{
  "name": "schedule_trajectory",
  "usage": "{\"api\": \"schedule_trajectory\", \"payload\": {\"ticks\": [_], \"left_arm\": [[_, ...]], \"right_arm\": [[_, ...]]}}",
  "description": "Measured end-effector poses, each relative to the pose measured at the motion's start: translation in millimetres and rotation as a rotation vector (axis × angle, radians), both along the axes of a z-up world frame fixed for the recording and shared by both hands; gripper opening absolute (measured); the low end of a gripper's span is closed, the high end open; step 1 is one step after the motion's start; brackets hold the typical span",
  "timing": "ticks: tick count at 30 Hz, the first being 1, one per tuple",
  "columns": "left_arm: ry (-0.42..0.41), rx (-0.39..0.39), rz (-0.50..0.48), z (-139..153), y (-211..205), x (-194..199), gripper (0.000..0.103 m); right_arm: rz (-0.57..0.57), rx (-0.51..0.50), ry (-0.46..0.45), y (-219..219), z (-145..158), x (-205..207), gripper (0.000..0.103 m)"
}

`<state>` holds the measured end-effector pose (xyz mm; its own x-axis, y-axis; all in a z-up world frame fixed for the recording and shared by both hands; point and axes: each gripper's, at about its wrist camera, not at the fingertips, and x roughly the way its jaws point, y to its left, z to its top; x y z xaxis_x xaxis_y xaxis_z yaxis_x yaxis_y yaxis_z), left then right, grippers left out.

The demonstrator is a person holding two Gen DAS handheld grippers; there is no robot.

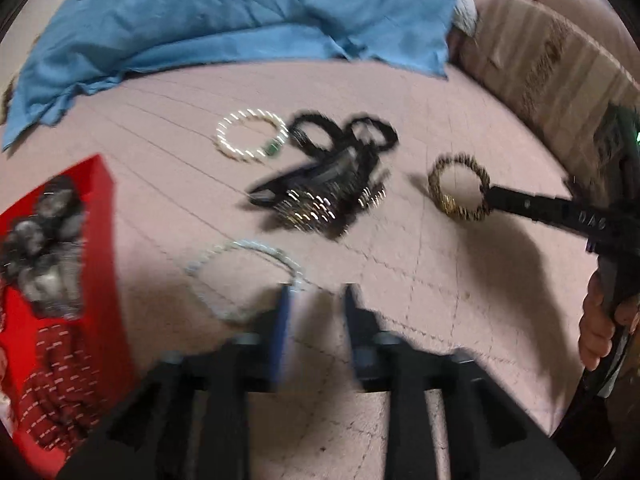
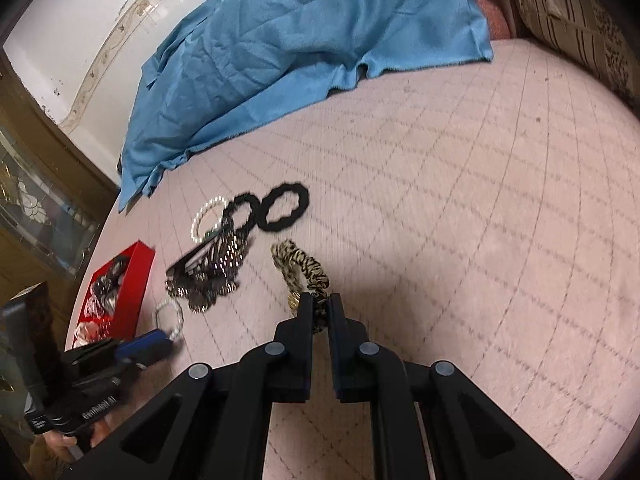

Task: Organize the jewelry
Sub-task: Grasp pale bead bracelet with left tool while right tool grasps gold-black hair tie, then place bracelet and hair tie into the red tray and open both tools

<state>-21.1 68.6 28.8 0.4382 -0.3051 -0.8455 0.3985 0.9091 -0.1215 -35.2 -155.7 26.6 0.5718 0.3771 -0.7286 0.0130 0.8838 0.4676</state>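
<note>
On the pink quilted bed, my left gripper [image 1: 318, 292] stands open, its jaws apart. A thin silvery bead bracelet [image 1: 240, 280] lies flat beside its left fingertip and touches it. From the right wrist view this gripper [image 2: 160, 340] shows blue pads by the same bracelet [image 2: 170, 316]. My right gripper [image 2: 320, 308] is shut on a tan and black striped ring-shaped band [image 2: 300, 272]; from the left wrist view its tip [image 1: 496, 196] pinches the striped band [image 1: 460, 188]. A red box [image 1: 106, 216] at the left holds grey and red jewelry.
A white pearl bracelet [image 1: 252, 136], two black fabric rings [image 1: 344, 132] and a dark sparkling heap [image 1: 320, 196] lie mid-bed. A crumpled blue cloth [image 1: 240, 12] covers the far side. A striped cushion [image 1: 540, 60] borders the right. A person's hand [image 1: 600, 320] grips the right handle.
</note>
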Motion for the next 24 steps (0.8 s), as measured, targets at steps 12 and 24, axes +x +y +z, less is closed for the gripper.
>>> {"api": "schedule_trajectory", "payload": {"ticks": [12,24], "left_arm": [[-0.012,0.037,0.059,-1,9,9,0.005],[-0.071,-0.27,0.191,70,96,-30,0.005]], "right_arm": [[0.005,-0.005,0.004,6,-4,1,0.008],[0.077,-0.054,-0.117,47,63,-9,0.008]]}}
